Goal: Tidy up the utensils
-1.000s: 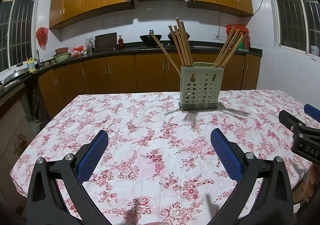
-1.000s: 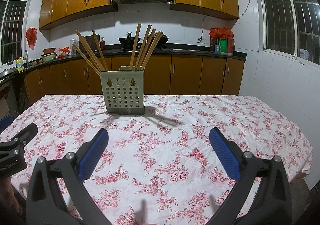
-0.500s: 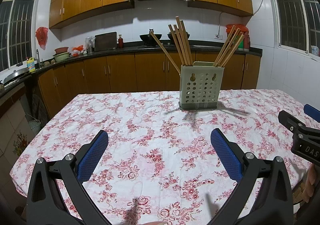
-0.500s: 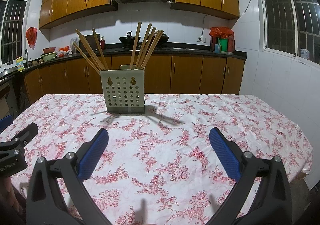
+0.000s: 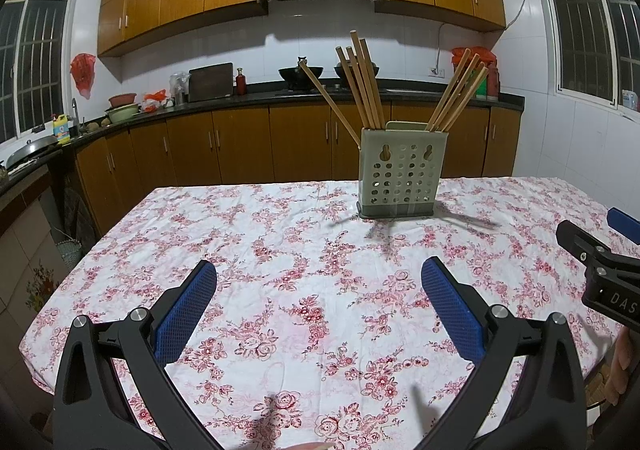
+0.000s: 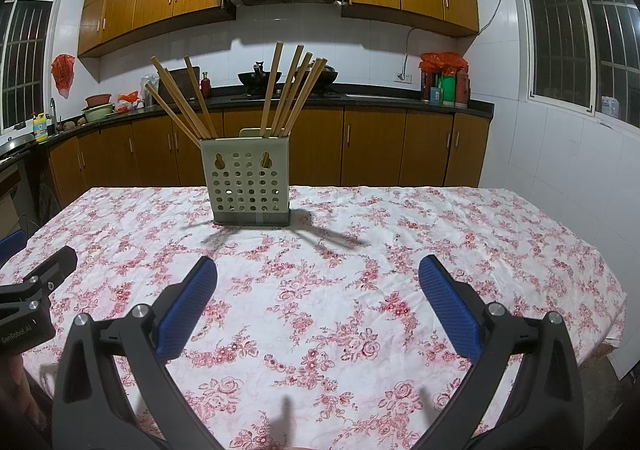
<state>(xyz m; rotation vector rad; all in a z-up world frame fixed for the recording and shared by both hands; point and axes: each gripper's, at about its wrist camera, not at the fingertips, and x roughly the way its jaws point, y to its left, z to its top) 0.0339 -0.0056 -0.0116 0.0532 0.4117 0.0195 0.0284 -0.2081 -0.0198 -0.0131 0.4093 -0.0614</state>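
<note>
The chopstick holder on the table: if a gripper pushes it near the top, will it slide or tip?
The chopstick holder looks tall on a narrow base, so it probably tips. The leaning chopsticks likely rattle. The tablecloth may bunch.

Ahead of you a pale grey-green plastic holder point(image 5: 402, 170) stands upright on the flowered tablecloth point(image 5: 304, 258), its flat face pierced by rows of round holes with two keyhole slots above them and a darker band at the base. Wooden chopsticks point(image 5: 362, 84) stand in it in two bunches, one at each end, fanning outward and leaning apart. In your right view the same holder point(image 6: 248, 180) shows both bunches point(image 6: 290, 92) likewise.
</note>
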